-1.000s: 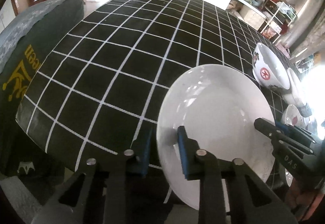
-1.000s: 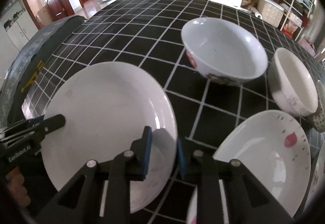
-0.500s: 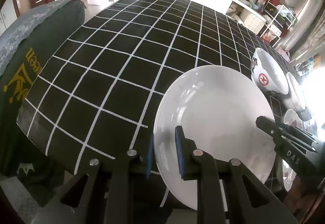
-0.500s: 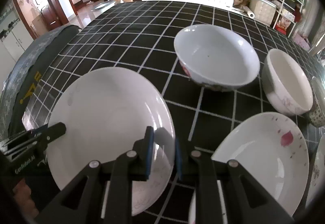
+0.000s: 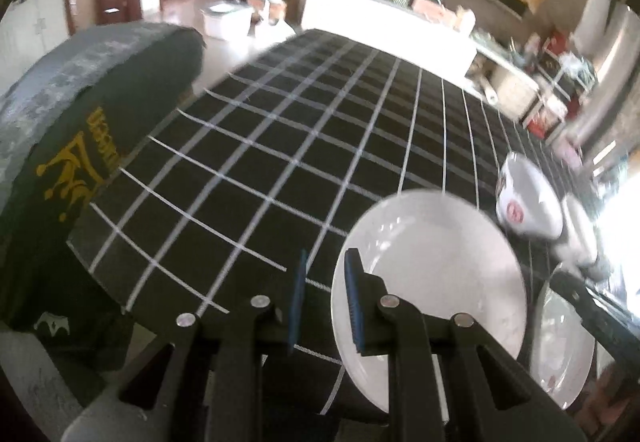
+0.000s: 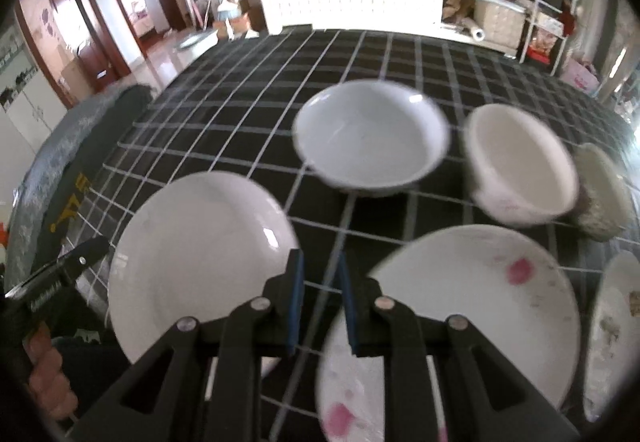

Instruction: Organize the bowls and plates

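My left gripper [image 5: 326,298] spread, plain white plate [image 5: 432,282] rim beside right finger, not pinched. My right gripper [image 6: 319,300] spread, empty, between that plate and pink-flecked plate [image 6: 472,306] on tabletop [image 6: 248,129]. Risks I see: plate overhangs near tabletop edge, nudge tips it off; frames blurred, misjudged closing chips rim; bowls [image 6: 372,137] crowded behind.

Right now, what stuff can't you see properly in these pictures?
- Plain white plate: left wrist view, near rim hidden behind the left gripper.
- Pink-flowered plate: right wrist view, near part hidden behind the right gripper.
- Rightmost plate: cut off by the lens edge.
- Big bowl: motion blur hides its outside pattern.
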`<act>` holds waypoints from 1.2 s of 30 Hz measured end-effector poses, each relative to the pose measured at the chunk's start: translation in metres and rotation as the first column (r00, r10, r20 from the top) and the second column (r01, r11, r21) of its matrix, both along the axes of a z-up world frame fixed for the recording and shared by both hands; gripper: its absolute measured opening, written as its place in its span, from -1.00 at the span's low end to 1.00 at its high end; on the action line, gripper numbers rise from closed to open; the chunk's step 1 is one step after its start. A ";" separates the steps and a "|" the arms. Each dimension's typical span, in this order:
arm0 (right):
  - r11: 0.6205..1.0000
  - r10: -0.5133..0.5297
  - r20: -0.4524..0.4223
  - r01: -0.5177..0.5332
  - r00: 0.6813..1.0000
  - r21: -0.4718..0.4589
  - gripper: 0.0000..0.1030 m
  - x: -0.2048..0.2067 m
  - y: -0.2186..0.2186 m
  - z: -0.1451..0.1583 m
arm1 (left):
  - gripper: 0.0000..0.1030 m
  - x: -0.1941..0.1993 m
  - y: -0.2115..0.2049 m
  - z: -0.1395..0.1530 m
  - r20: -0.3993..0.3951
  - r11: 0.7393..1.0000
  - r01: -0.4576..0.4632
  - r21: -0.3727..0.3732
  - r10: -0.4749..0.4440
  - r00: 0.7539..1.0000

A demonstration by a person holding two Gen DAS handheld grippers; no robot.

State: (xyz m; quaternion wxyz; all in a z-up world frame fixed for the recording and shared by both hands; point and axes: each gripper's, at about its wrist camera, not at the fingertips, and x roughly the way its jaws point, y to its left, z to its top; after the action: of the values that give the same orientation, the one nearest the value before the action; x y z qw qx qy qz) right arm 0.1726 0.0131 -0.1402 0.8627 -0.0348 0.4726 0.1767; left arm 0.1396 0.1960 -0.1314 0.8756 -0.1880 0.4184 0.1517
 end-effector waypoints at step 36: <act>0.958 -0.274 -0.089 0.280 0.958 0.057 -0.57 -0.023 -0.185 -0.017 | -0.71 0.077 -0.205 -0.034 -0.203 0.842 0.535 -0.074 -0.538 0.818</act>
State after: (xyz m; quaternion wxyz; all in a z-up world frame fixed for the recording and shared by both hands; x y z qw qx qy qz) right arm 0.1494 -0.1716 -0.1574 0.8600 0.0685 0.5005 0.0714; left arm 0.2167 -0.0095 -0.1659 0.8308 -0.0507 0.5479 -0.0840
